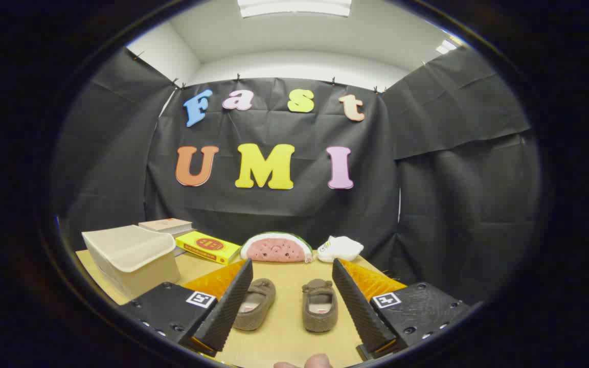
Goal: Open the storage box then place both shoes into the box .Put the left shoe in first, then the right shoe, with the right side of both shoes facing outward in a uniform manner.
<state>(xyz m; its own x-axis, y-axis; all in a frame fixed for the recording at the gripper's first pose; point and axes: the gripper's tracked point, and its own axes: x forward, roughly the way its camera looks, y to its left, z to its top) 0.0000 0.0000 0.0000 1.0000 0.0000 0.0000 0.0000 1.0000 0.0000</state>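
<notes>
Storage box (133,258) sits at 10 o'clock from gripper (292,301), lid down; shoes (320,305) lie between wide-apart empty fingers, toes near.

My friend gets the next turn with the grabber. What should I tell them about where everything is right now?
Hand-held gripper: fingers open wide, holding nothing, hovering above the table.
Shoes: two small brown shoes sit side by side on the table between the fingers, one nearer the left finger, one nearer the right finger, neither touched.
Storage box: beige, lid shut, on the table beyond the left finger.
Done: nothing yet.
Left: open the box, put in the left shoe, then the right shoe, right sides facing outward.
Nearby: books, watermelon plush, white toy at the back.
</notes>
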